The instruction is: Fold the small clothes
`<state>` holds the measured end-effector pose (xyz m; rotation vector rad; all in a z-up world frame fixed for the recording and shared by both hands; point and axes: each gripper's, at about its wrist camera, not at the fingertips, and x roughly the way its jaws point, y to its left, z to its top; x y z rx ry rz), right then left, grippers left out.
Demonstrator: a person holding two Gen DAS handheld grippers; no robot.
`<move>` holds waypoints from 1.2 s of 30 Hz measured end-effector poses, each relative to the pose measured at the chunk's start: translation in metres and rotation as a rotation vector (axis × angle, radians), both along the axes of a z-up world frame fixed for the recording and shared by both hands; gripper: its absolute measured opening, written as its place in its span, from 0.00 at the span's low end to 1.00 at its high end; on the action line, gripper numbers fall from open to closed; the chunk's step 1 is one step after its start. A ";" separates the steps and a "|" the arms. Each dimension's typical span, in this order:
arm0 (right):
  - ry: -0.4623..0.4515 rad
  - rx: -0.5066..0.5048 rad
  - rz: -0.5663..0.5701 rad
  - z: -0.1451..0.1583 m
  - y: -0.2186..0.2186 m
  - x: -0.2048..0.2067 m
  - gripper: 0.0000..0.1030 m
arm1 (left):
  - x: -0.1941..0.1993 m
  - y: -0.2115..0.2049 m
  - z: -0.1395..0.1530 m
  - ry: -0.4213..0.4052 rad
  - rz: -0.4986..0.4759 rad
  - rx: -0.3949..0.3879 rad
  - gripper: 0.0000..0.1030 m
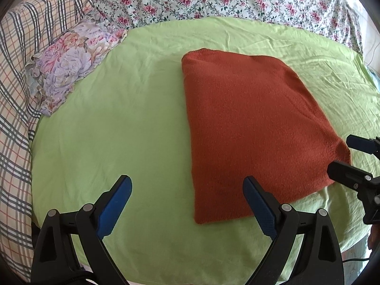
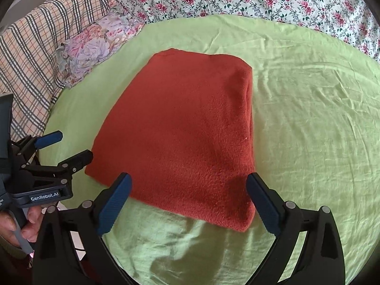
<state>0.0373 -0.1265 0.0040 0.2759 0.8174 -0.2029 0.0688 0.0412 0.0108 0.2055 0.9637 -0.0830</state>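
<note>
Floral pillow (image 1: 68,64) lies beside green sheet (image 1: 133,118).

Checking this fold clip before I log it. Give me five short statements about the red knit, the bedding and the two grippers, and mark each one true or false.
1. The red knit garment lies folded into a compact shape on the green sheet. True.
2. The right gripper is clamped on the garment's near edge. False: its jaws stand wide apart above the cloth, gripping nothing.
3. The left gripper has nothing between its fingers. True.
4. The small floral pillow rests on top of the garment. False: it lies apart, at the sheet's far left edge.
5. A plaid blanket covers the garment. False: it lies off the left side of the sheet, beyond the pillow.
</note>
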 end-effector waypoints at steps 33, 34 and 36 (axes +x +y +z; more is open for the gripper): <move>-0.016 0.016 -0.006 -0.004 0.002 0.012 0.96 | -0.001 -0.007 0.006 -0.020 0.018 -0.046 0.93; -0.016 0.018 -0.004 -0.004 0.001 0.012 0.96 | -0.001 -0.006 0.006 -0.020 0.018 -0.046 0.93; -0.019 0.019 -0.006 -0.004 0.001 0.012 0.96 | -0.001 -0.006 0.006 -0.021 0.019 -0.049 0.93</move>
